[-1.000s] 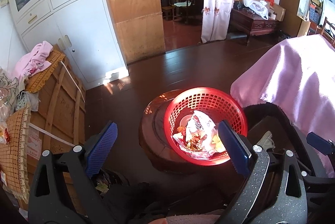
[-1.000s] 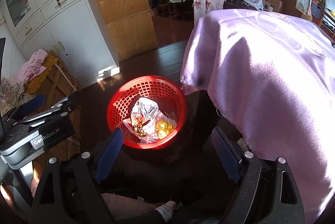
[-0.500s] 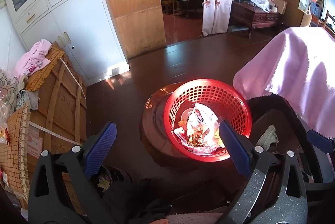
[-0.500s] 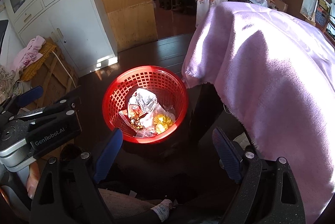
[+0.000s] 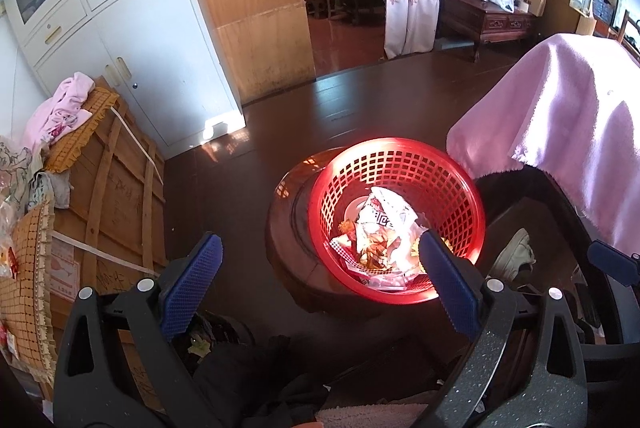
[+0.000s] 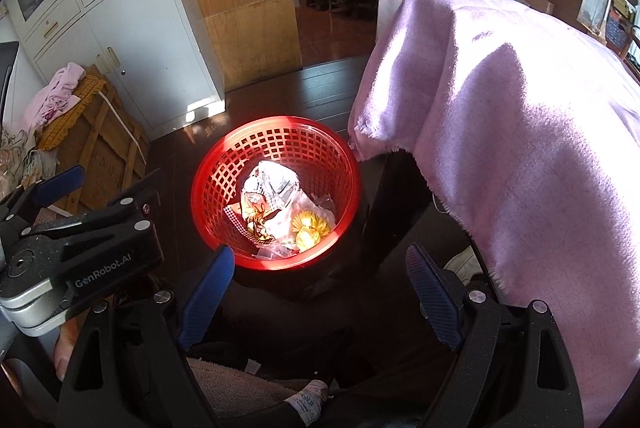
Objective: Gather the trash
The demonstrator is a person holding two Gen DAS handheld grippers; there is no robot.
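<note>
From where I'm steering, the basket (image 6: 276,132) mouth is wide open from above. Pink blanket (image 6: 520,132) crowds its right side, crate (image 5: 112,196) sits well off left, with bare dark floor (image 5: 224,196) between.

The right gripper (image 6: 320,284) stands wide open with nothing between its blue pads (image 6: 208,288). Just ahead of it sits a red basket (image 6: 224,164) holding crumpled wrappers (image 6: 272,188) and a yellow scrap (image 6: 310,228). The left gripper (image 6: 60,184) is off to its left; a pink blanket (image 6: 520,128) hangs to its right.
</note>
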